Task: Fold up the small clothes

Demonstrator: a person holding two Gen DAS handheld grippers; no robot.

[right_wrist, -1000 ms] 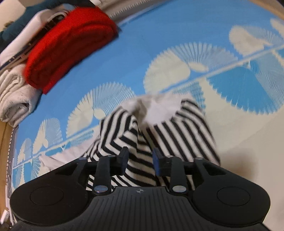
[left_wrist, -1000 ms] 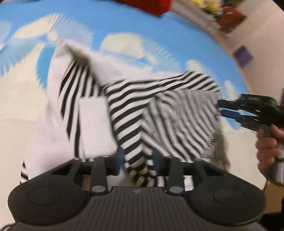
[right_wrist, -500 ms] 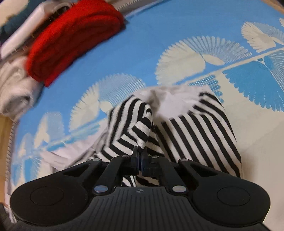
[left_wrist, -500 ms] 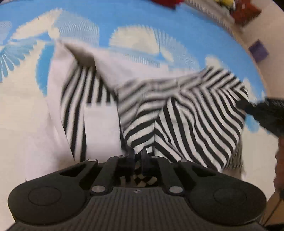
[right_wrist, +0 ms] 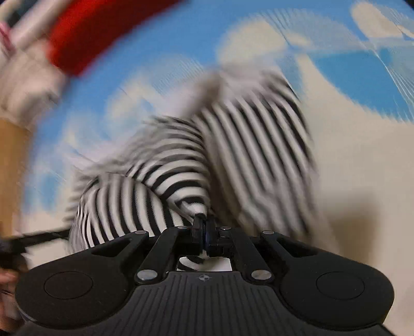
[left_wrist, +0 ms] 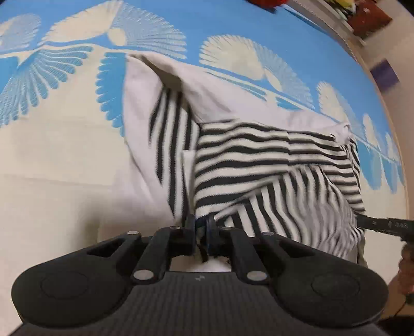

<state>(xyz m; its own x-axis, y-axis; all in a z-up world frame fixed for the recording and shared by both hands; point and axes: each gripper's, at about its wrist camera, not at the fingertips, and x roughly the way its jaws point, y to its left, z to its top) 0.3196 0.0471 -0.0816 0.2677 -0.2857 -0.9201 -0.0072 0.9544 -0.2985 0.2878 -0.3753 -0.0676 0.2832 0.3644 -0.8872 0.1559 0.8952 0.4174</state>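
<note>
A small black-and-white striped garment (left_wrist: pixel 271 165) with white parts lies partly folded on a blue and cream patterned cloth (left_wrist: pixel 64 160). My left gripper (left_wrist: pixel 200 226) is shut on the garment's near edge. My right gripper (right_wrist: pixel 204 227) is shut on another striped edge (right_wrist: pixel 181 186) and lifts it; that view is motion-blurred. The right gripper also shows at the right edge of the left wrist view (left_wrist: pixel 383 224), at the garment's right side. The left gripper shows at the left edge of the right wrist view (right_wrist: pixel 38 236).
A folded red cloth (right_wrist: pixel 98 33) and pale folded clothes (right_wrist: pixel 23 85) lie at the far left in the right wrist view. A wooden edge (right_wrist: pixel 13 168) shows at the left. Coloured items (left_wrist: pixel 372 15) sit past the cloth's far right corner.
Both grippers went from open to shut on the striped garment's edges. The striped flap has been drawn across the garment, and the right gripper is moving fast.
</note>
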